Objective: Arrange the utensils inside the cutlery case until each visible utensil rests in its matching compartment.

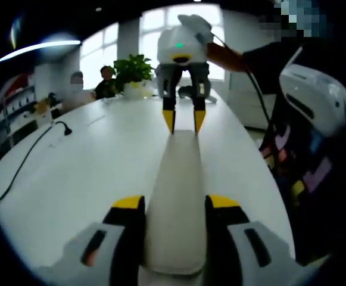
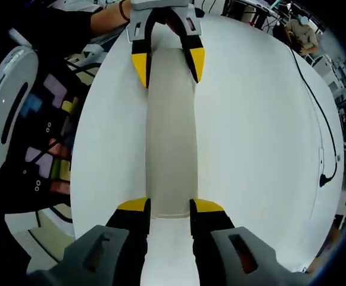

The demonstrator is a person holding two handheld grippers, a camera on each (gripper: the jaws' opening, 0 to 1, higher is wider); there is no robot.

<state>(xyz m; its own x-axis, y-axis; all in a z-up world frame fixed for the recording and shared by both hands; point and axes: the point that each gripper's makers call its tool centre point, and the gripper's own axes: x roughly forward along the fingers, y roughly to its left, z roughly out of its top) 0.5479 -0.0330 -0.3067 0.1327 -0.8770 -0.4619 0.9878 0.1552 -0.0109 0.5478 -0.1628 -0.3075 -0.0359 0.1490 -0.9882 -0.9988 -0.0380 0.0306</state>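
Note:
A long, closed, off-white cutlery case (image 1: 175, 196) lies lengthwise on the white table (image 1: 89, 173), and its inside is hidden. My left gripper (image 1: 175, 202) has its yellow-tipped jaws pressed against both sides of the case's near end. At the far end my right gripper (image 1: 184, 122) clasps the case from the opposite direction. In the right gripper view the same case (image 2: 171, 137) runs from my right gripper (image 2: 171, 205) at the bottom up to the left gripper (image 2: 168, 65) at the top.
A black cable (image 1: 36, 149) snakes across the table's left part, seen also as a cable (image 2: 318, 119) on the right. A potted plant (image 1: 134, 71) and seated people (image 1: 77, 89) are at the far end. A person (image 1: 315, 149) stands by the right table edge.

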